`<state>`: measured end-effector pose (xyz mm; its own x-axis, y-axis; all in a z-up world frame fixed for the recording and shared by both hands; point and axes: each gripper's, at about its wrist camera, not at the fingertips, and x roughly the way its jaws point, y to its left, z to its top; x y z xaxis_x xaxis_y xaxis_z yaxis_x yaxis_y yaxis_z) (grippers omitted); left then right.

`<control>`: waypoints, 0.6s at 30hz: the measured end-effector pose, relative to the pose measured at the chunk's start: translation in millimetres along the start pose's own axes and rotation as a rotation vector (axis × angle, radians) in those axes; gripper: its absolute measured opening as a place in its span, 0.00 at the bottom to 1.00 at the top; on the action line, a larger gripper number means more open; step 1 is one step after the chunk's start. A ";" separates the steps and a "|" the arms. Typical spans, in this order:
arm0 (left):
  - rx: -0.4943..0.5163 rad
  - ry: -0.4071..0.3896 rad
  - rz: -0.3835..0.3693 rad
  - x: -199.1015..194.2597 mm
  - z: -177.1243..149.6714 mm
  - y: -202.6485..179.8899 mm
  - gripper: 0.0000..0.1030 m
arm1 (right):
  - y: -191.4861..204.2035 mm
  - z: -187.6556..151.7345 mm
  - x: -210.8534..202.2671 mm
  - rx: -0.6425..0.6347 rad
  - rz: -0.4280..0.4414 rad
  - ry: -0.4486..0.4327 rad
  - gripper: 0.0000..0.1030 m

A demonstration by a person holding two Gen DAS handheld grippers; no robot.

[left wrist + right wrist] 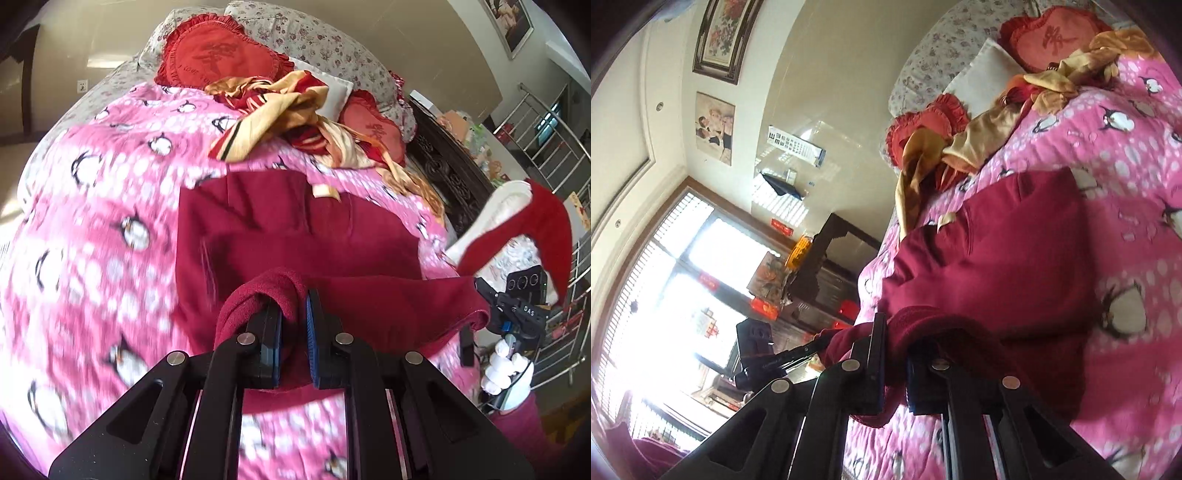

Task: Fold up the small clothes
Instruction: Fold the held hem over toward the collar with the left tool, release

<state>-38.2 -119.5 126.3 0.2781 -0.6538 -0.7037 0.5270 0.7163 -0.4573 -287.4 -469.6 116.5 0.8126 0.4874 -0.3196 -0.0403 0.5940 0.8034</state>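
Note:
A dark red garment lies spread on the pink penguin bedspread. My left gripper is shut on its near hem, which bunches over the left finger. My right gripper is shut on the same garment at another point of the hem. The hem is stretched between the two grippers and lifted off the bed. The right gripper also shows in the left wrist view at the right, held by a white-gloved hand. The left gripper shows faintly at the left of the right wrist view.
A heap of gold and red satin clothes lies beyond the garment, near red heart pillows and a floral headboard pillow. A red and white item hangs at the right bed edge. Dark furniture and a window stand beside the bed.

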 end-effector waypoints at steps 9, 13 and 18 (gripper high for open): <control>-0.078 0.058 0.008 74.6 51.8 28.8 0.12 | -73.5 74.5 66.0 0.148 -0.149 0.016 0.09; -0.061 0.061 -0.008 64.7 60.0 32.4 0.31 | -84.3 86.6 61.1 0.166 -0.157 0.020 0.10; 0.006 -0.060 0.031 24.0 60.9 27.3 0.63 | -64.1 92.7 27.9 0.076 -0.177 -0.015 0.29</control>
<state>31.8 -130.5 130.1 0.3421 -0.6449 -0.6834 0.5218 0.7352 -0.4326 -208.2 -553.4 102.6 0.8119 0.3694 -0.4521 0.1477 0.6192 0.7712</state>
